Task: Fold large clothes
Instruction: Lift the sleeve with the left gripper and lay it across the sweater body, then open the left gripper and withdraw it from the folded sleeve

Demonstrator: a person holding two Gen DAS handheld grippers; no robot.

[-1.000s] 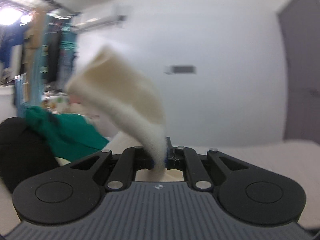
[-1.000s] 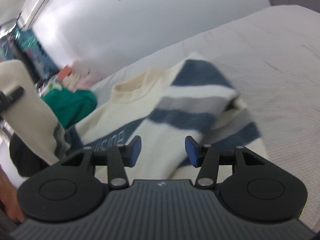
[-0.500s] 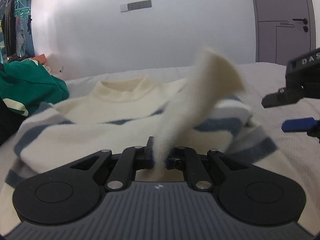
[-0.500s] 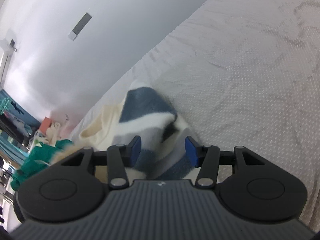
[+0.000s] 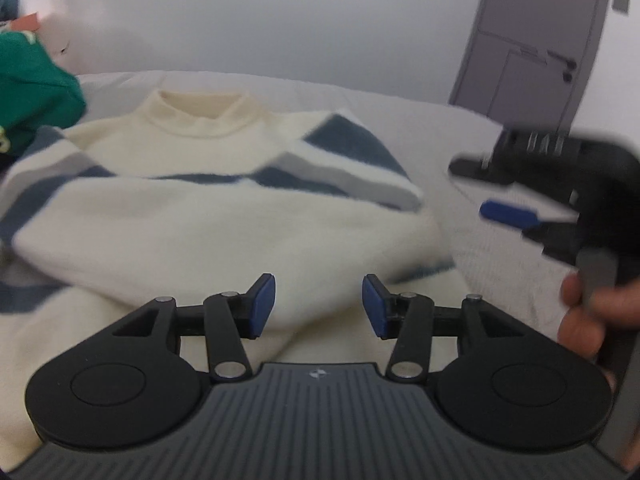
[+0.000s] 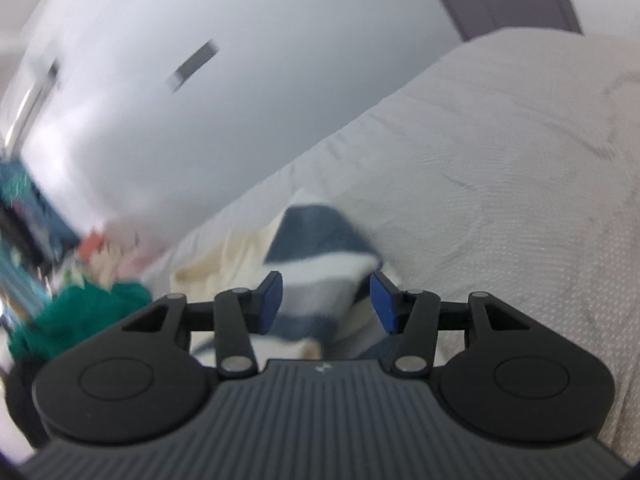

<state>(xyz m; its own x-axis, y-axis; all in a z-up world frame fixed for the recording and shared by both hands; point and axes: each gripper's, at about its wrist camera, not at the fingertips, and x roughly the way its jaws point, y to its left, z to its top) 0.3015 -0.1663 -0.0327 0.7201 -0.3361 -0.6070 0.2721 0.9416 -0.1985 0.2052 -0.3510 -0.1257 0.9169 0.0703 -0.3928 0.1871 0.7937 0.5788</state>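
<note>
A cream sweater (image 5: 208, 216) with blue and grey stripes lies on the bed, collar toward the far wall, both sleeves folded across its chest. My left gripper (image 5: 318, 306) is open and empty just above the sweater's near hem. My right gripper (image 6: 326, 300) is open and empty at the sweater's right edge, its jaws either side of the folded striped sleeve (image 6: 316, 240). The right gripper also shows in the left wrist view (image 5: 560, 196), held in a hand, to the right of the sweater.
The bed's pale textured cover (image 6: 500, 184) stretches to the right. A green garment (image 5: 32, 92) lies at the sweater's left shoulder. A grey door (image 5: 536, 44) stands behind on the right. Clutter (image 6: 28, 216) sits far left.
My left gripper has let go of the cream sleeve, which now lies flat across the sweater, and its jaws have opened. My right gripper has dropped closer to the sweater's right edge.
</note>
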